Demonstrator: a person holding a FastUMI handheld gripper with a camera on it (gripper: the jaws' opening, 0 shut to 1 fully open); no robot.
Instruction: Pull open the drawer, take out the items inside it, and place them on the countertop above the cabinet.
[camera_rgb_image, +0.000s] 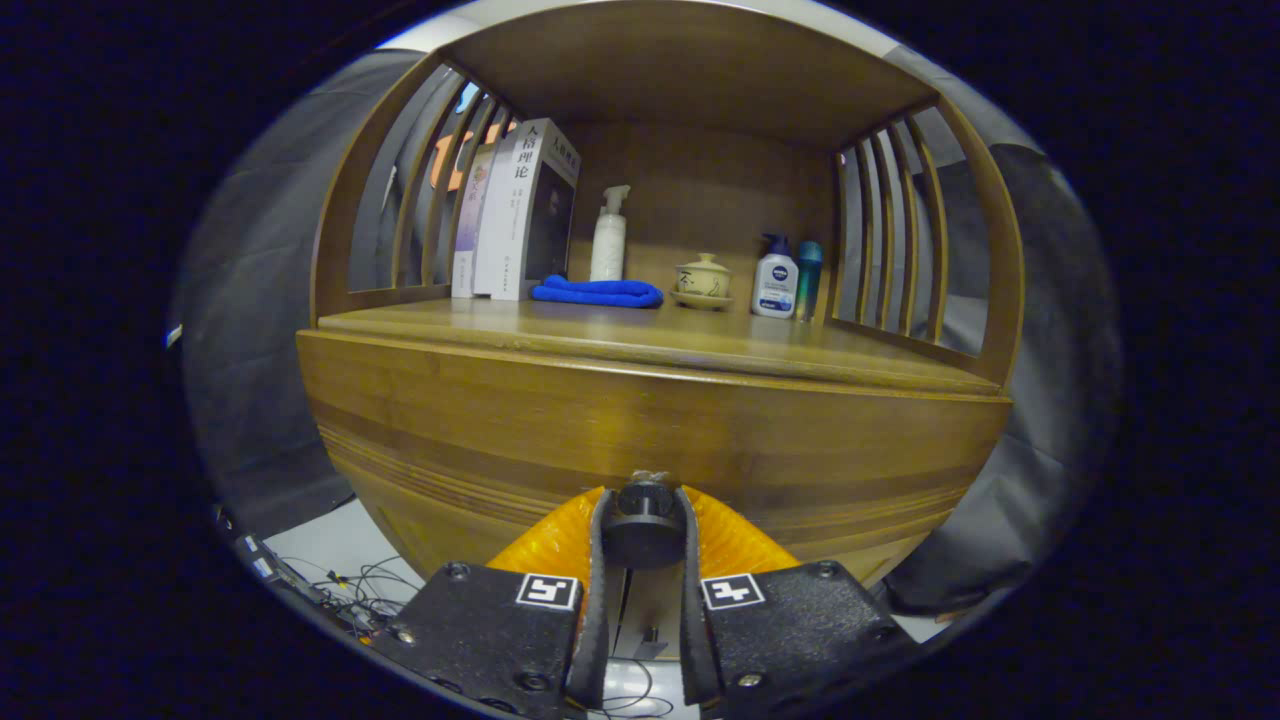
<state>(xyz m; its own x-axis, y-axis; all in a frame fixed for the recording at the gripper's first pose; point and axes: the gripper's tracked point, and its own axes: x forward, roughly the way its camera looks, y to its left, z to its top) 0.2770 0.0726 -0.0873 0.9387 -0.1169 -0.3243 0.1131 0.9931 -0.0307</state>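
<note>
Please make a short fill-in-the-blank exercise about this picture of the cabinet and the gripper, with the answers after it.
1. The gripper has both fingers pressed on the round drawer ____.
2. The blue cloth lies on the countertop in front of the white pump ____.
3. The books stand ____ beside the wooden slats.
4. The drawer front looks ____, not pulled out.

Answers: knob; bottle; upright; closed

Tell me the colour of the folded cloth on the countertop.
Blue; the folded cloth lies beside the books in the gripper view.

Black cloth (260, 330) hangs behind the slatted wooden cabinet (640, 420); loose cables (355, 585) lie on the pale floor (330, 545) beside it.
</note>
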